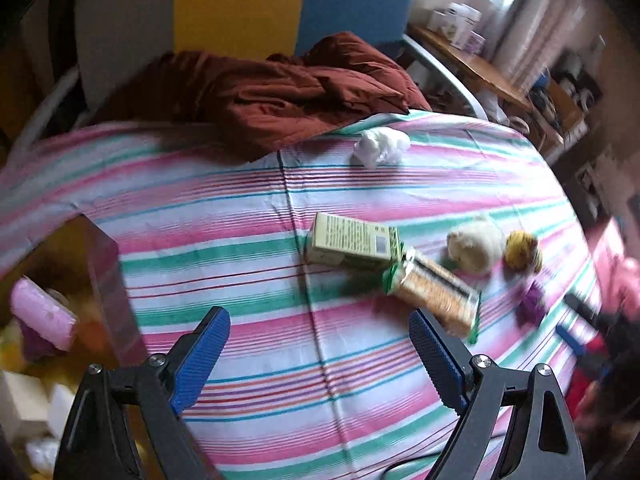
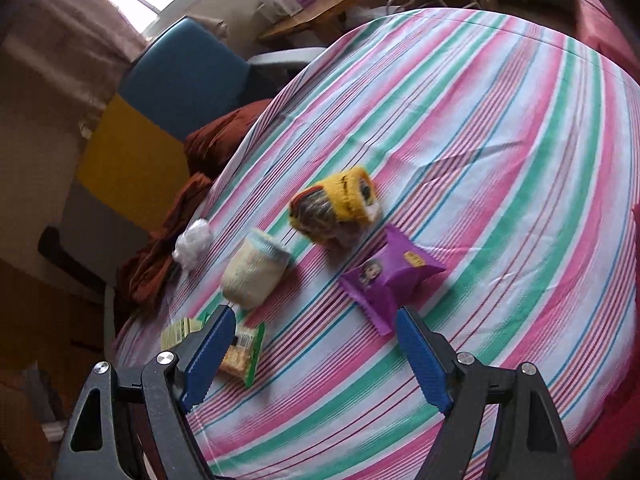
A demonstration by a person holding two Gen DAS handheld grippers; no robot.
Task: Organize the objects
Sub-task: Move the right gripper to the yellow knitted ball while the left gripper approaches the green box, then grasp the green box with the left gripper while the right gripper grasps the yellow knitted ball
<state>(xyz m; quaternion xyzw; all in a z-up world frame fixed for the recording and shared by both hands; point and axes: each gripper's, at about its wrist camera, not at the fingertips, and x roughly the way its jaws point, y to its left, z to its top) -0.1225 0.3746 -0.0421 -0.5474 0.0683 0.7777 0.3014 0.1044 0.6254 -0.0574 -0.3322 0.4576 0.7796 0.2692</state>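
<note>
On the striped cloth [image 1: 248, 280] lie a pale green carton [image 1: 352, 240], a cracker packet [image 1: 436, 296], a cream sock roll [image 1: 476, 248], a yellow sock roll [image 1: 520, 256] and a purple pouch [image 1: 530, 306]. My left gripper [image 1: 320, 328] hangs open above bare cloth, just left of the cracker packet, with nothing between its blue pads. The right wrist view shows the purple pouch [image 2: 390, 280], yellow roll [image 2: 336, 208], cream roll [image 2: 254, 274] and cracker packet [image 2: 242, 354]. My right gripper [image 2: 312, 330] is open over the cloth, with the pouch just beyond its right finger.
A crumpled white wad [image 1: 380, 146] lies near a rust-red blanket [image 1: 272, 96] at the far edge. At the left a brown box [image 1: 108, 280] holds a pink bundle [image 1: 44, 316] and other items. A wooden shelf [image 1: 480, 68] with boxes stands behind.
</note>
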